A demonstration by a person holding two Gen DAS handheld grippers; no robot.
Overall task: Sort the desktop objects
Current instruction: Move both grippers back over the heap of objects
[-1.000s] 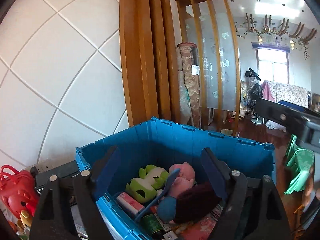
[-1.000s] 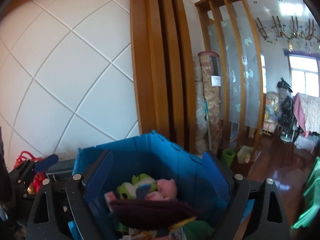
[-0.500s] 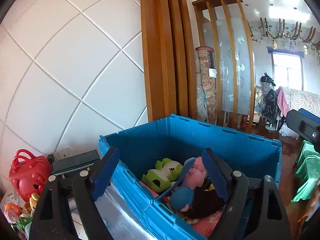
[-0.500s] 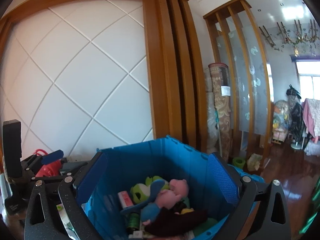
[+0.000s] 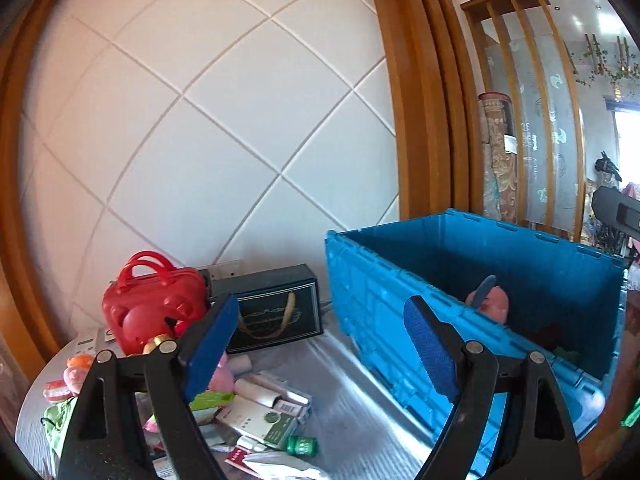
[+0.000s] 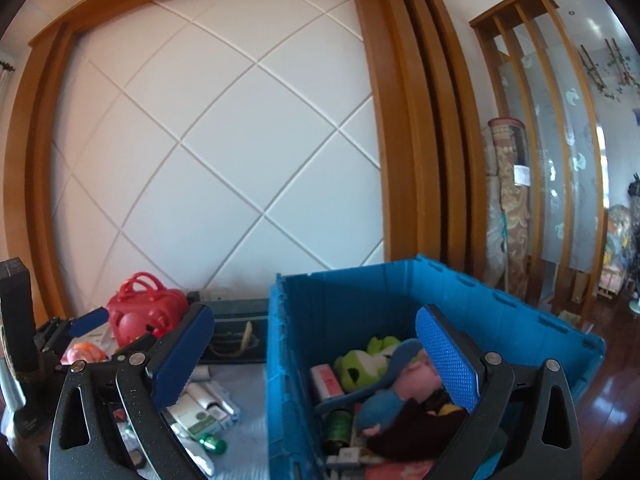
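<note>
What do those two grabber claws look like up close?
Both look alike. The left gripper and right gripper have black, speckled, triangle-shaped arms with cut-out holes and round silver bolts. Their fingers wear blue pads with a bumpy grid pattern. No cables or sleeves show.

Crate (image 5: 384, 300) at table (image 5: 352, 412) right side, plush toys (image 6: 372, 360) & dark cloth (image 6: 408, 428) inside. Left of crate, vs wall: gift box (image 5: 276, 308), then handbag case (image 5: 152, 304) further left. Before those: heap of small boxes (image 5: 260, 412), bottle (image 5: 302, 446) at near edge.
</note>
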